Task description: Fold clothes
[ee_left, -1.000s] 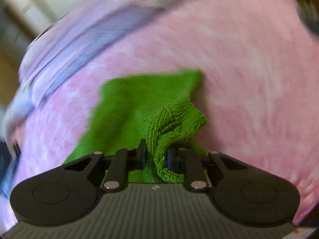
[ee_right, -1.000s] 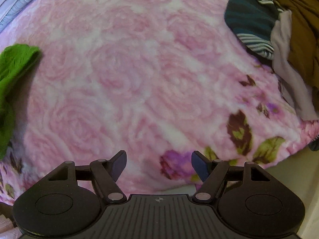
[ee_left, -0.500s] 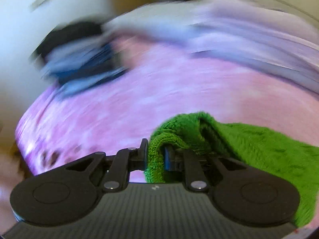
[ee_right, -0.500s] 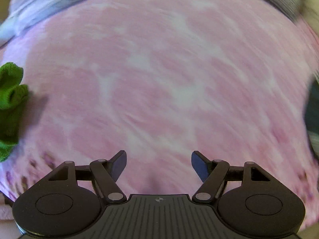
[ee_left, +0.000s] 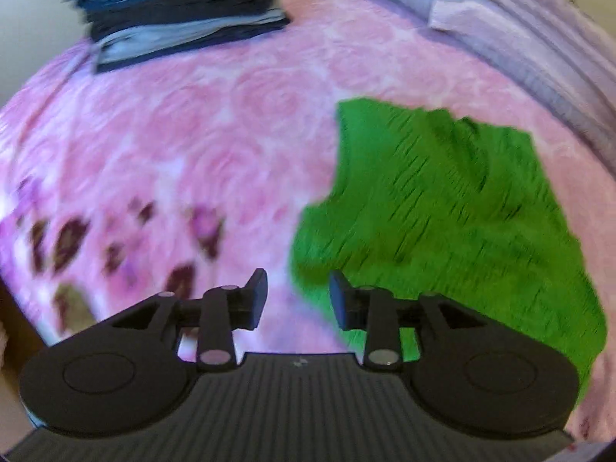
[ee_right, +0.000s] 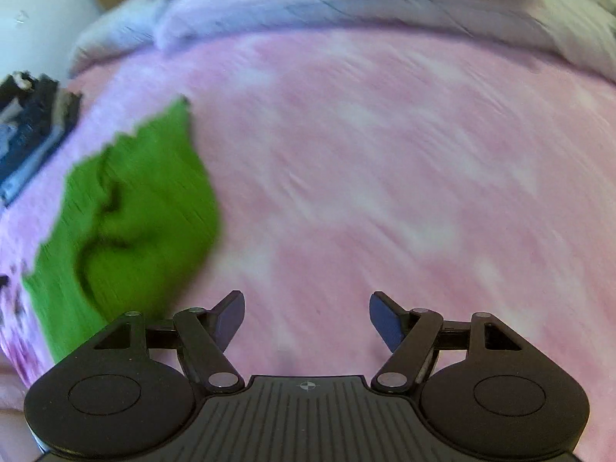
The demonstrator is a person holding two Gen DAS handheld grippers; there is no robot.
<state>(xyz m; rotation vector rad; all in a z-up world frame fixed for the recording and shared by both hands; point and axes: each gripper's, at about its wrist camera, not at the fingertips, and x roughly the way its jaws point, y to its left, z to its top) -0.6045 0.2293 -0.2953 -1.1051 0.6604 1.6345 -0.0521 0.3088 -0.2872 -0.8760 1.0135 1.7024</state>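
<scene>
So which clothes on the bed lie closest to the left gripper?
The green knit garment, lying loose on the pink bedspread right by the open left gripper. The dark folded stack sits at the far edge.

The matte black plastic left gripper [ee_left: 294, 293] fills the lower part of its frame: two round side discs, a ribbed grey centre plate, silver rivets on the link arms. The matching black right gripper [ee_right: 307, 315] shows dark blue finger pads [ee_right: 231, 319] at lower centre.
</scene>
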